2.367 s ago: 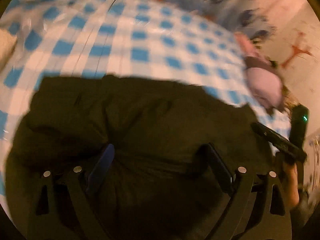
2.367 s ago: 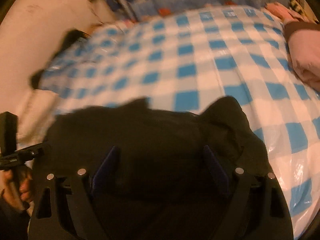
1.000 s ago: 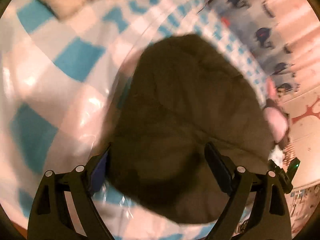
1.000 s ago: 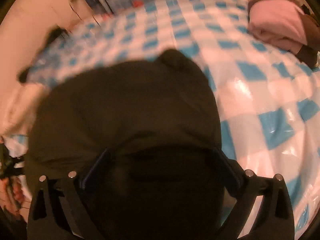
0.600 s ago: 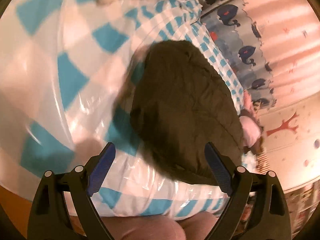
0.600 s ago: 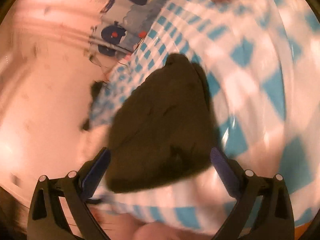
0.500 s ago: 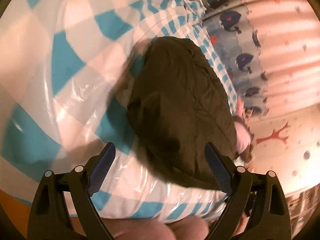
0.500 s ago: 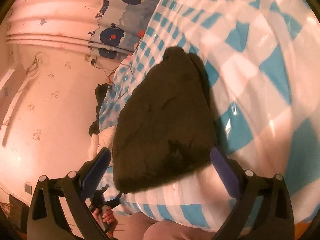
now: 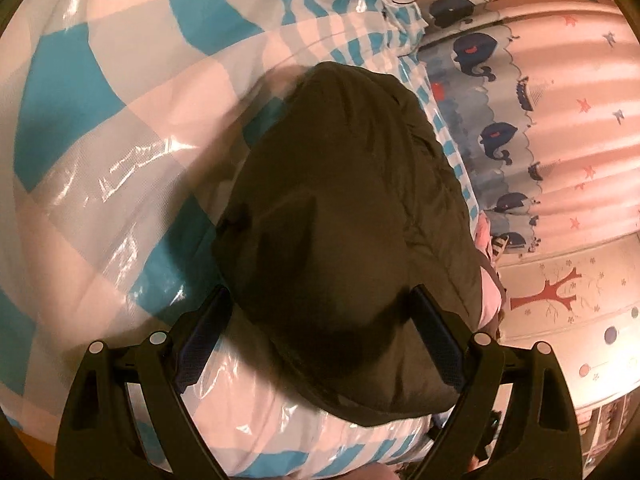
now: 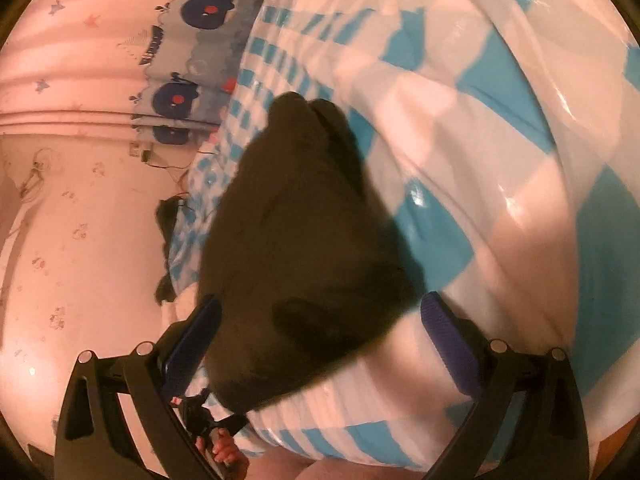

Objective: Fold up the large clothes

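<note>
A dark olive padded garment [image 9: 340, 216] lies folded into a compact bundle on the blue and white checked bed cover [image 9: 100, 120]. It also shows in the right wrist view [image 10: 296, 240]. My left gripper [image 9: 320, 336] is open and empty, held above the bundle's near end. My right gripper [image 10: 320, 336] is open and empty, held above the bundle's other near corner. Neither gripper touches the garment. The other hand-held gripper [image 10: 208, 412] shows low in the right wrist view.
The checked cover [image 10: 500, 160] is under clear shiny plastic. A pink folded cloth [image 9: 490, 292] lies past the garment. A whale-print curtain [image 9: 492, 92] and a pink wall [image 10: 72, 240] border the bed. A dark object [image 10: 166, 216] sits at the bed's edge.
Both grippers have let go of the garment and drawn back and up from it. The garment now lies still on the cover as a folded bundle.
</note>
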Demonstrator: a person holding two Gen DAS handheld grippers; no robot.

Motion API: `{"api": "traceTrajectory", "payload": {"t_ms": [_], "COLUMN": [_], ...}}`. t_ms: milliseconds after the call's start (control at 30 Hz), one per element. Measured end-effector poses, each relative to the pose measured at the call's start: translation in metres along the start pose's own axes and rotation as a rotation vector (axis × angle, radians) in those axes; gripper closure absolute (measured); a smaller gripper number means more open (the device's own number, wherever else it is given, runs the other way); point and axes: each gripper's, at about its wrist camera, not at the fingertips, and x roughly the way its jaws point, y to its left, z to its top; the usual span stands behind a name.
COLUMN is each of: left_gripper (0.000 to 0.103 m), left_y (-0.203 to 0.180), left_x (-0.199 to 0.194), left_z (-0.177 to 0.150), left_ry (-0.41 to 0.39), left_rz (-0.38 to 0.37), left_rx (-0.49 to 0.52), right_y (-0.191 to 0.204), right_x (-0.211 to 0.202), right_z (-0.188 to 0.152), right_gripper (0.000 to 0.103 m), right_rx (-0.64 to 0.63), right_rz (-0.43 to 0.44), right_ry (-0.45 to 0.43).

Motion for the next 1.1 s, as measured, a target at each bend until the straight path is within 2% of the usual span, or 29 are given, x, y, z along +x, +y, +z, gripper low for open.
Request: {"api": "traceTrajectory", "payload": {"t_ms": [100,167,233,267,300,333,367,400,467,500,600,667,733,767,833,867,900,1000,1100], "left_gripper": [0.016,0.016,0.017,0.017,0.022,0.037,0.042,0.052,0.068,0.072,0.074,0.074,0.063,0.061,0.054,0.051,0.045,0.038,0.036], "left_y": [-0.007,-0.014,-0.019,-0.020,-0.019,-0.019,-0.020,-0.021,-0.031,-0.034,-0.038,-0.031,-0.018,-0.013,-0.010,-0.011,-0.012,-0.015,-0.027], "left_x": [0.003,0.006,0.008,0.009,0.009,0.009,0.009,0.007,-0.003,-0.009,-0.026,-0.024,-0.014,-0.013,-0.020,-0.026,-0.032,-0.056,-0.067], "left_z": [0.001,0.001,0.000,0.000,0.000,0.000,0.001,0.001,-0.001,-0.002,-0.007,-0.009,-0.012,-0.012,-0.015,-0.016,-0.018,-0.022,-0.021], "left_ry": [-0.003,-0.007,-0.010,-0.012,-0.012,-0.011,-0.001,0.001,-0.012,-0.018,-0.028,0.002,0.045,0.056,0.038,0.024,0.013,-0.059,-0.116], "left_rz": [-0.013,-0.017,-0.013,-0.004,-0.003,0.002,0.009,0.004,-0.002,-0.002,-0.009,0.007,0.030,0.019,0.017,0.026,0.031,0.020,0.004], "left_rx": [0.003,0.009,0.011,0.006,0.001,-0.003,0.003,0.011,0.058,0.076,0.111,0.112,0.088,0.061,0.047,0.057,0.064,0.089,0.147], "right_y": [0.003,0.013,0.022,0.024,0.024,0.022,0.024,0.030,0.046,0.055,0.062,0.045,0.022,0.007,0.002,0.005,0.010,0.046,0.099], "right_x": [0.004,0.011,0.018,0.022,0.024,0.025,0.025,0.022,0.013,0.005,-0.015,-0.014,0.000,0.003,-0.006,-0.018,-0.028,-0.052,-0.039], "right_z": [0.002,0.004,0.005,0.007,0.008,0.009,0.010,0.010,0.006,0.002,-0.004,-0.002,0.002,0.003,0.001,-0.001,-0.002,-0.010,-0.017], "right_gripper": [0.007,0.007,0.016,0.050,0.085,0.085,0.088,0.090,0.091,0.092,0.092,0.092,0.092,0.089,0.076,0.064,0.060,0.053,0.043], "right_rx": [0.011,-0.026,-0.069,-0.078,-0.076,-0.065,-0.070,-0.099,-0.165,-0.205,-0.243,-0.218,-0.167,-0.119,-0.095,-0.108,-0.125,-0.268,-0.475], "right_rz": [0.050,0.051,0.045,0.035,0.022,0.043,0.054,0.052,0.050,0.047,0.053,0.022,-0.019,-0.015,-0.016,-0.046,-0.066,-0.100,-0.116], "right_ry": [-0.020,-0.021,-0.020,-0.016,-0.013,-0.015,-0.022,-0.032,-0.060,-0.083,-0.120,-0.095,-0.029,-0.008,-0.041,-0.095,-0.141,-0.275,-0.282]}}
